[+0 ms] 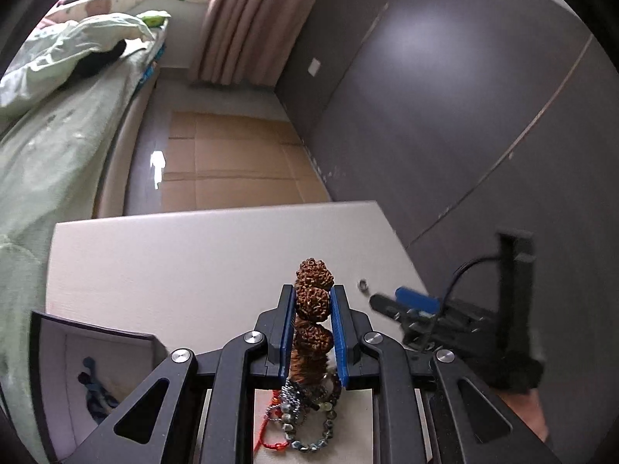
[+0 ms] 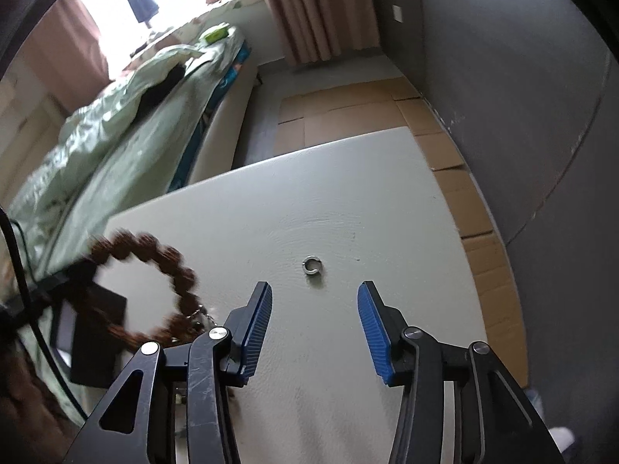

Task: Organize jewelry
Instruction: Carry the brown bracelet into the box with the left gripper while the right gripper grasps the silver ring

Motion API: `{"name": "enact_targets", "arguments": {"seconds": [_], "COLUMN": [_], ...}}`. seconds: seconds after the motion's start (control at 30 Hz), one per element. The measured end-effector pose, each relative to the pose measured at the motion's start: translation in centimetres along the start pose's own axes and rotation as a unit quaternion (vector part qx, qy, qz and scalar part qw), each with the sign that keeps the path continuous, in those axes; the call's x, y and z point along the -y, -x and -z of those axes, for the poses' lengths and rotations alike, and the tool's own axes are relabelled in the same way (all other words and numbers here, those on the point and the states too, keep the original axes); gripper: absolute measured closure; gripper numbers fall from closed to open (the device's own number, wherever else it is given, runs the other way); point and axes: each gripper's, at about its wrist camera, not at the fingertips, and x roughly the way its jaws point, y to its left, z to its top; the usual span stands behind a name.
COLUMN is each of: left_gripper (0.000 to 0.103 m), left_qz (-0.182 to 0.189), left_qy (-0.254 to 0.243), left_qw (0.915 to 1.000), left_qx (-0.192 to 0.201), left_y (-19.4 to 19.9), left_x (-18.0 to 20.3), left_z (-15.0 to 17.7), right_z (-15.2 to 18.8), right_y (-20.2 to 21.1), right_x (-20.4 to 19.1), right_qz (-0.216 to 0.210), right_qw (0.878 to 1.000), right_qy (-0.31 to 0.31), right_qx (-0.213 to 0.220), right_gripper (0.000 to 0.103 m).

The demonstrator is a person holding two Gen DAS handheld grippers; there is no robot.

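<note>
My left gripper (image 1: 312, 301) is shut on a bracelet of large knobbly brown seed beads (image 1: 313, 299), held up above the white table (image 1: 185, 255). The bracelet also shows in the right wrist view (image 2: 154, 290), blurred, hanging as a ring at the left. Below the left gripper lie other bracelets (image 1: 305, 421): grey-green beads and a red cord. An open dark jewelry box (image 1: 93, 382) with a blue item inside stands at the lower left. My right gripper (image 2: 314, 321) is open and empty, just short of a small silver open ring (image 2: 310, 265) on the table. The ring also shows in the left wrist view (image 1: 363, 284).
The white table (image 2: 348, 193) ends near a grey wall (image 1: 464, 96) on the right. A bed with green bedding (image 1: 46, 135) lies to the left. Flattened cardboard (image 1: 236, 166) covers the floor beyond the table. My right gripper shows blurred in the left wrist view (image 1: 418, 305).
</note>
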Motion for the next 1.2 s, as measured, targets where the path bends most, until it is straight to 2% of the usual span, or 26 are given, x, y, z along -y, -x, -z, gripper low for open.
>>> {"name": "enact_targets", "arguments": {"seconds": [0.2,0.47,0.6,0.67,0.7,0.83,1.0,1.2], "left_gripper": [0.084,0.084,0.084,0.084,0.084,0.084,0.084,0.084], "left_qz": [0.003,0.006,0.014,0.019,0.021,0.028,0.025,0.008], "left_qy": [0.029,0.058,0.070,0.072,0.074,0.073,0.069,0.059], "left_qw": [0.9990,0.9962,0.9940,0.9929,0.9924,0.9899,0.9872,0.9870], "left_qx": [0.035,0.065,0.084,0.092,0.097,0.118,0.142,0.149], "left_y": [1.9,4.1,5.3,6.1,6.5,8.6,11.5,13.4], "left_x": [-1.9,-4.5,-5.2,-5.3,-5.3,-5.1,-4.5,-4.5], "left_z": [-1.0,-1.5,-1.7,-1.6,-1.7,-1.4,-1.1,-0.6], "right_z": [-0.3,-0.8,-0.8,-0.9,-1.0,-1.1,-1.4,-0.9], "right_y": [-1.4,-2.2,-2.5,-2.7,-2.8,-2.4,0.1,2.5], "right_x": [-0.4,-0.9,-2.4,-3.2,-3.3,-3.4,-4.4,-6.8], "right_qz": [0.027,0.046,0.067,0.080,0.076,0.059,0.030,-0.001], "right_qw": [0.999,0.997,0.993,0.990,0.990,0.993,0.996,0.995], "right_qy": [0.036,0.068,0.100,0.116,0.117,0.102,0.088,0.091], "right_qx": [-0.012,-0.007,-0.009,-0.010,-0.011,-0.018,0.011,0.040], "right_gripper": [0.065,0.070,0.075,0.082,0.089,0.090,0.090,0.090]}}
